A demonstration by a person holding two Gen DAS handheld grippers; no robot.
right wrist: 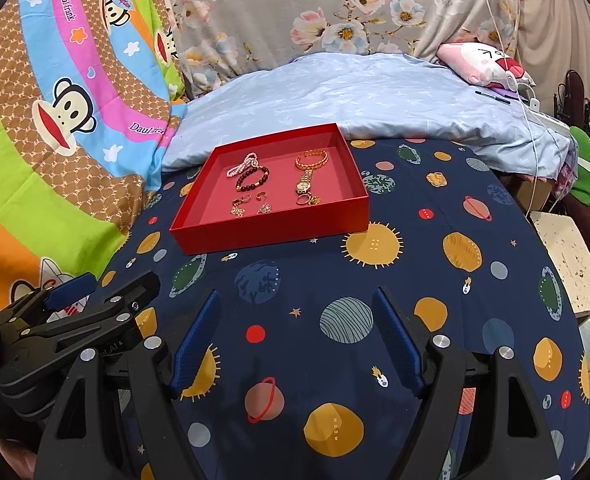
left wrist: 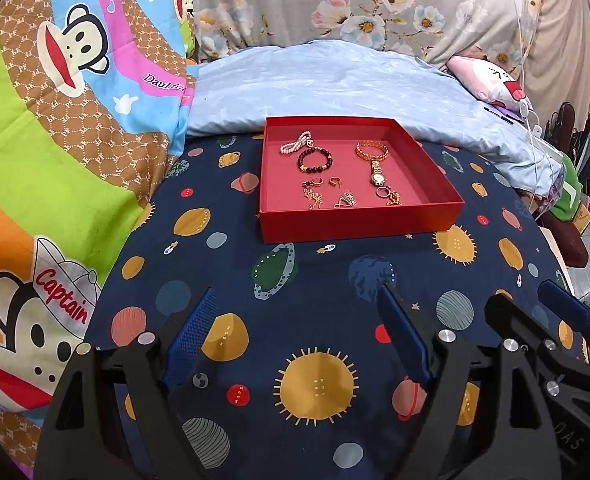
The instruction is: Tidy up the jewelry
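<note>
A: What is the biggest thing in front of you?

B: The bed, under a navy bedsheet printed with planets and suns (left wrist: 295, 320). Along its left edge hangs a bright cartoon-monkey blanket (left wrist: 55, 120), and at the far end lies a pale blue crumpled cover (left wrist: 335, 80) below a grey floral cloth (left wrist: 335, 0).

A: And the jewelry?

B: All of it sits in a shallow red cardboard box with a pink floor (left wrist: 359, 224), resting on the sheet near the pale blue cover, well apart from both of my grippers.

A: What is inside?

B: At the back left, a pink-white pearl bracelet (left wrist: 295, 143) just beside a dark round-bead bracelet (left wrist: 314, 159). At the back right, an orange-gold woven bangle (left wrist: 371, 151), with a gold-strap wristwatch (left wrist: 377, 176) running forward from it. Near the front wall are a tangled gold chain (left wrist: 313, 198), 2 small gold rings (left wrist: 327, 181) and a small silver-gold pendant (left wrist: 347, 199). Whether the small pieces touch, I cannot tell.

A: Your grippers?

B: My left gripper (left wrist: 299, 300) has its 2 blue-padded fingers spread wide over the sheet, holding nothing. My right gripper (right wrist: 297, 300) is also wide and bare. Each camera sees the other gripper at its edge.
</note>
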